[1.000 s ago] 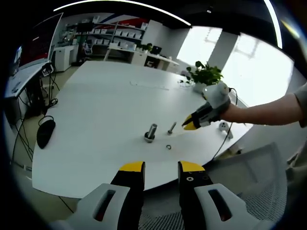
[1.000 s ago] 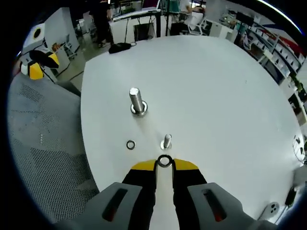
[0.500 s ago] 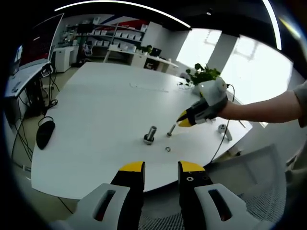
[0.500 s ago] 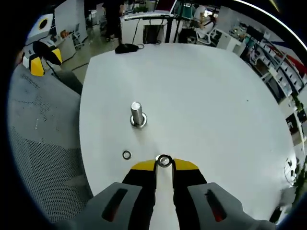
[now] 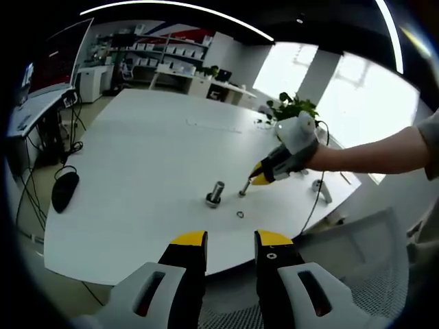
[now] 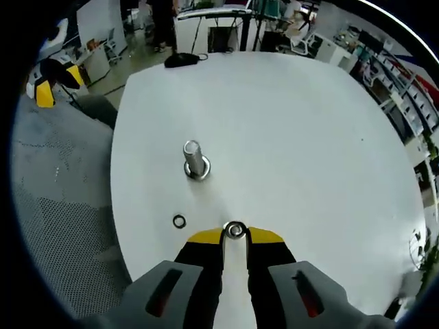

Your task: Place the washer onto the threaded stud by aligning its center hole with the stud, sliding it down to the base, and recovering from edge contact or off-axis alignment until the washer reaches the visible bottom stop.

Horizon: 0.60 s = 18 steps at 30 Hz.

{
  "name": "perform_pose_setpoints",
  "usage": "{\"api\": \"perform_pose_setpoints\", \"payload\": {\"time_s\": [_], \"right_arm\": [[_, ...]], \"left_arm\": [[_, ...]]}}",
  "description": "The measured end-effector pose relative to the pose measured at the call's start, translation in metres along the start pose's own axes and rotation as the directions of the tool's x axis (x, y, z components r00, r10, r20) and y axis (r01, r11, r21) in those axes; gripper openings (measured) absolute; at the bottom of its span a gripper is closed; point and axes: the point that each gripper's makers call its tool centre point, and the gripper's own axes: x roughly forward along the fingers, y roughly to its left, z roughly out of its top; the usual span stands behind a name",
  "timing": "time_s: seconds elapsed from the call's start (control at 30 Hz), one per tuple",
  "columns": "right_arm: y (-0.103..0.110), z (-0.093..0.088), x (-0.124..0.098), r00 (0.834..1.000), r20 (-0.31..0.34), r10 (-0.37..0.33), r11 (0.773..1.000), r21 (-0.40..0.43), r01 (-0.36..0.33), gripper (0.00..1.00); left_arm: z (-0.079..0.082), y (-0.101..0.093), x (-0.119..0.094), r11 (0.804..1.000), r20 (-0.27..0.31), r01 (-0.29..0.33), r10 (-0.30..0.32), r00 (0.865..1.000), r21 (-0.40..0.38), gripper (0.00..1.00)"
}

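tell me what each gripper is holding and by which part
The right gripper pinches a washer by its outer rim between its tips. The left gripper holds nothing.

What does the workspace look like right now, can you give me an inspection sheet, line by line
Surface: white table, mostly bare.
Job's things: washer between the right gripper's jaws, at the small stud; a larger upright bolt stands apart; a spare ring lies flat on the table.
Clutter: potted plant and a small white object near the far edge.
Grippers: right shut on the washer; left gripper open, held back off the table edge.
Cables: a cable hangs over the table edge; more cables run on the floor by a dark object.
Surroundings: office shelving, desks, bright windows, mesh chair.
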Motion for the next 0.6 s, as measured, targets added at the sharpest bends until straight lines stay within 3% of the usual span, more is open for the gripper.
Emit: {"api": "perform_pose_setpoints", "payload": {"time_s": [0.17,0.6], "right_arm": [[0.003,-0.001,0.002,1.000,-0.020,0.008,1.000,-0.028,-0.008,0.13],[0.000,-0.010,0.020,0.996,-0.080,0.046,0.999,-0.011,-0.047,0.14]], "left_arm": [[0.000,0.000,0.001,1.000,-0.003,0.003,-0.003,1.000,0.001,0.25],[-0.002,-0.001,0.001,1.000,-0.013,0.008,-0.008,1.000,-0.001,0.25]]}}
